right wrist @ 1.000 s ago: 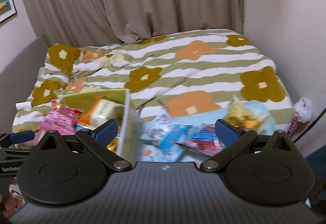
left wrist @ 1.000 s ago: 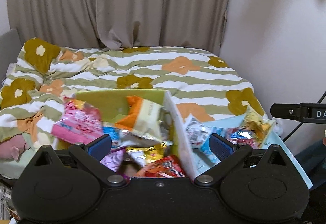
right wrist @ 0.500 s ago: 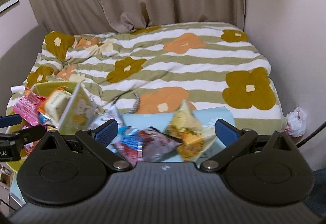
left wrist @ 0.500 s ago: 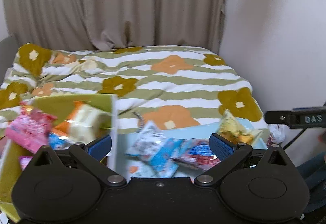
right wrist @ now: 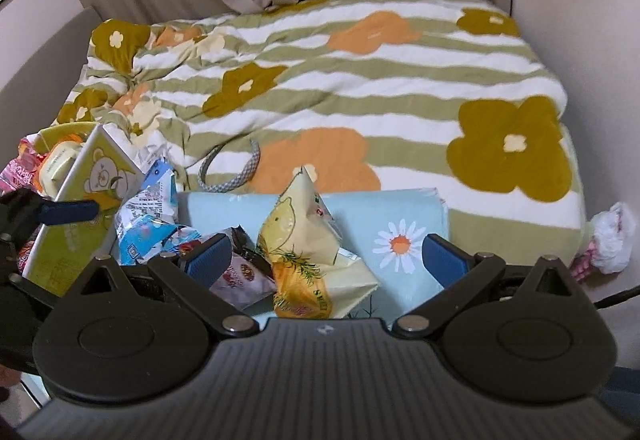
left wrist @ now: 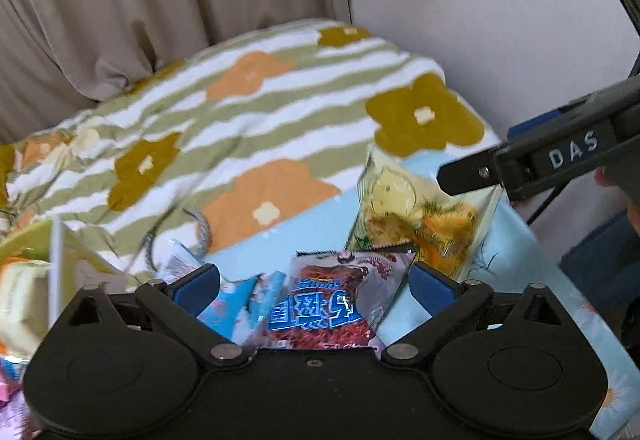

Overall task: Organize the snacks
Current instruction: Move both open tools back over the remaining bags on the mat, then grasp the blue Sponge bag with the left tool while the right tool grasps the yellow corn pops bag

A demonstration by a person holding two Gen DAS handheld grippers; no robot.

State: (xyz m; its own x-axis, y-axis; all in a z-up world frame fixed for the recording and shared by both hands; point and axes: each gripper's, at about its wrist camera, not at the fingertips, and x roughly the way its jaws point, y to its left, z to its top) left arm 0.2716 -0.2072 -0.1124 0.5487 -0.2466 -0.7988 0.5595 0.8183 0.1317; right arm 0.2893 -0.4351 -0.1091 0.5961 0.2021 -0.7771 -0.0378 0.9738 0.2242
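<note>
The red snack bag (left wrist: 332, 300) lies on the near blue mat (left wrist: 520, 240), between the left gripper (left wrist: 316, 286) pads, which are closing but not yet touching it. It looks light, puffy and crinkly, so pinch its flat edge gently. The right gripper (right wrist: 326, 256) is spread wide over the yellow bag (right wrist: 304, 240), holding nothing.

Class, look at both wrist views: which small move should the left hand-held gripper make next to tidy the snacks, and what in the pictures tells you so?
Probably lower the left hand-held gripper onto the red packet and finish closing. Its jaws are already closing, with that packet between them but not yet pressed. It lies loose on the blue cloth beside the yellow bag, outside the box.
</note>
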